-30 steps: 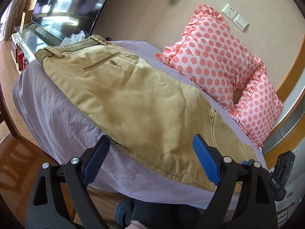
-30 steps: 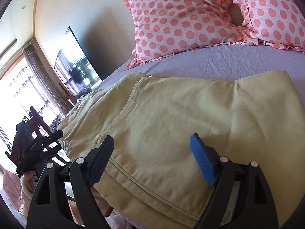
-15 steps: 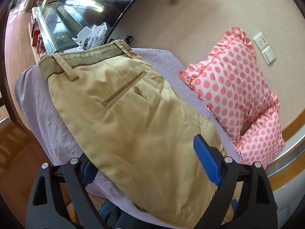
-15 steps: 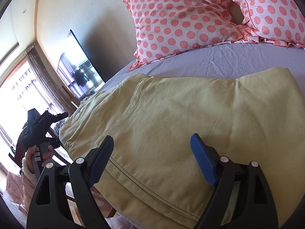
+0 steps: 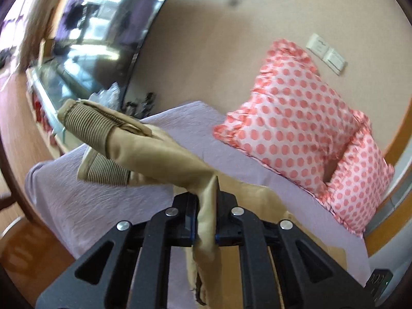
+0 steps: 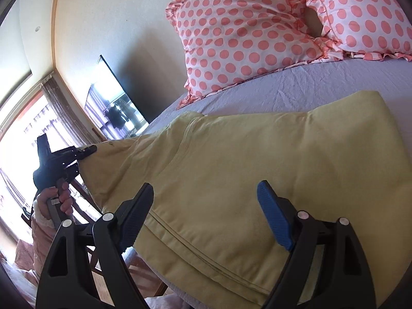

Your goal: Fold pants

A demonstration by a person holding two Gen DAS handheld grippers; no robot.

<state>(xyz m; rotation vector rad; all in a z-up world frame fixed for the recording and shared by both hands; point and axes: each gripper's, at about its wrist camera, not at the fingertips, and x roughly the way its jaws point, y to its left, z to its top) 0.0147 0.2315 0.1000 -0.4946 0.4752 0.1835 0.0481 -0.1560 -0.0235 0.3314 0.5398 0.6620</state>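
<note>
Between my left gripper's (image 5: 206, 221) clenched blue pads, a fold of the khaki pants (image 6: 244, 175) was pinched tight, and the cloth rose from that grip toward the far left, where the ribbed elastic waistband (image 5: 87, 126) hung lifted off the bed (image 5: 108, 203). Seen from the right wrist camera, the same left gripper (image 6: 87, 152) sat well off to the left of my right gripper (image 6: 203, 211), with my left hand (image 6: 56, 198) wrapped around its handle and the waist end of the pants drawn up to it in a taut peak.

My right gripper was released, its two pads spread wide and hovering just above the near edge of the pants without biting the cloth. Under it the pants lay flat on the lilac sheet, their long axis running from the raised waist at the far left across to the leg end on the right. A stitched seam (image 6: 190, 244) ran along the near edge just ahead of the right gripper's left finger.

Beyond the pants, two pink polka-dot pillows (image 6: 244, 33) leaned against the wall at the head of the bed. Farther left stood a dark television (image 6: 113, 105) against the wall, and wall sockets (image 5: 327, 56) sat above the pillows.
</note>
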